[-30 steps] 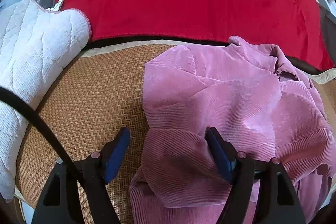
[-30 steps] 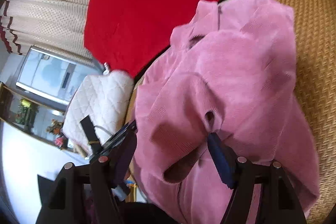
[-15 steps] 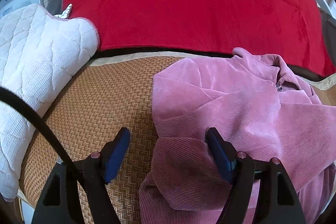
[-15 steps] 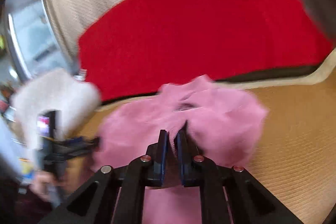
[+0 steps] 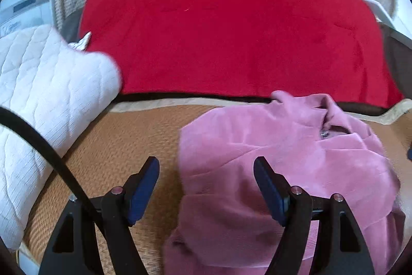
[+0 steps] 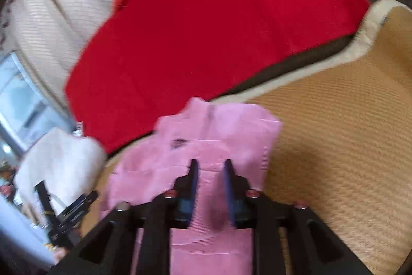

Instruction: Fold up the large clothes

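Folding looks nearly done: pink jacket [image 5: 283, 172] lies bundled at my three o'clock; left gripper [image 5: 206, 187] gapes empty, right gripper [image 6: 209, 184] is opening over it.

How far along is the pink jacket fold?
Done: the pink jacket lies on the woven mat as a compact bundle, sides folded in, collar toward the red blanket.
In hand: nothing gripped. The left gripper is open above the jacket's edge; the right gripper is opening, with cloth showing between its jaws.
Left: probably a final fold or some smoothing; the bundle looks lumpy.
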Demonstrator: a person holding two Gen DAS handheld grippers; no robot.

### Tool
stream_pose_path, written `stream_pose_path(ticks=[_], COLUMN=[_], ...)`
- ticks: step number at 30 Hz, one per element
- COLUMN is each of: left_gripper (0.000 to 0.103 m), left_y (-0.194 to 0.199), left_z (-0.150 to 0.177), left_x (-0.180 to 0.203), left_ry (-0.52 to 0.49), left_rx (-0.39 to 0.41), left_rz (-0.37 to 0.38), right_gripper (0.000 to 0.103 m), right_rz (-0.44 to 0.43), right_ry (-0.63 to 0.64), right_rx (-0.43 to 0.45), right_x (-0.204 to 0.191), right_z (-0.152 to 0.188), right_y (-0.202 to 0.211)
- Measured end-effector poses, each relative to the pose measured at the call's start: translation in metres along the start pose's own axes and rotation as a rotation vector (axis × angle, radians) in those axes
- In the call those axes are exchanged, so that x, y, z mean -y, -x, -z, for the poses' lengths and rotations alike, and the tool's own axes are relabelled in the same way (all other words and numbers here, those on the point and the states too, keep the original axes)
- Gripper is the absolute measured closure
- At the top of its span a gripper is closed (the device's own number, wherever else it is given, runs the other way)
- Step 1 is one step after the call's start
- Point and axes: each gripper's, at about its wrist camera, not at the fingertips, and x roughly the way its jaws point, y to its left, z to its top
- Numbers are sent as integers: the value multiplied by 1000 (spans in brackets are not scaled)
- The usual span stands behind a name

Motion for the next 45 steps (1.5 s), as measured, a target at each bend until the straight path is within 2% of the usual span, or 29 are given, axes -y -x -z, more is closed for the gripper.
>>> stream_pose_path(ticks=[1, 4, 7, 10, 13, 16, 18, 21, 23, 25, 26, 29, 33, 35, 37, 39, 41, 43, 45], left_gripper=[27, 27, 27, 26, 26, 26, 26, 26, 26, 26, 26, 26, 26, 26, 26, 26, 26, 26, 26], left_y=[-3, -14, -30, -50, -48, -36, -26, -25, -37, -58, -65, -62, -37, -29, -31, -48, -60, -57, -46], left_z=[0, 4, 10, 20, 24, 18, 9, 1, 1, 5, 6, 7, -2, -4, -3, 0, 6, 8, 6], left_x=[4, 18, 32, 37, 40, 35, 33, 37, 42, 45, 47, 54, 49, 46, 45, 46, 45, 50, 54], left_ry=[-4, -31, -89, -147, -182, -134, -87, -79, -76, -71, -80, -124, -79, -68, -79, -80, -85, -124, -139], left_rx=[-13, -56, -118, -216, -206, -169, -118, -85, -119, -204, -225, -212, -124, -94, -105, -169, -231, -218, -186], left_rz=[15, 43, 17, -25, -44, 1, 43, 44, 41, 48, 30, 6, 65, 66, 40, 29, 22, -1, 10], right_gripper=[50, 52, 57, 59, 60, 60, 60, 59, 59, 58, 58, 58, 58, 58, 58, 59, 58, 58, 58], right_rz=[-20, -56, 14, 88, 76, 20, -2, -9, 21, 57, 71, 80, 22, 16, 25, 66, 83, 77, 44], right_ry=[17, 74, 125, 121, 125, 83, 93, 133, 132, 118, 121, 145, 150, 166, 167, 163, 190, 204, 180], right_rx=[-4, -80, -142, -233, -225, -180, -138, -109, -131, -188, -180, -169, -127, -113, -137, -213, -202, -194, -183], right_x=[-7, -24, -34, -24, -24, -21, -25, -39, -40, -35, -34, -38, -38, -41, -41, -36, -38, -41, -39], right_z=[4, 10, 14, 25, 21, 18, 15, 12, 14, 19, 19, 18, 17, 18, 21, 27, 29, 28, 26], right_y=[-4, -28, -56, -77, -73, -60, -50, -57, -75, -94, -98, -92, -70, -64, -65, -74, -74, -68, -59])
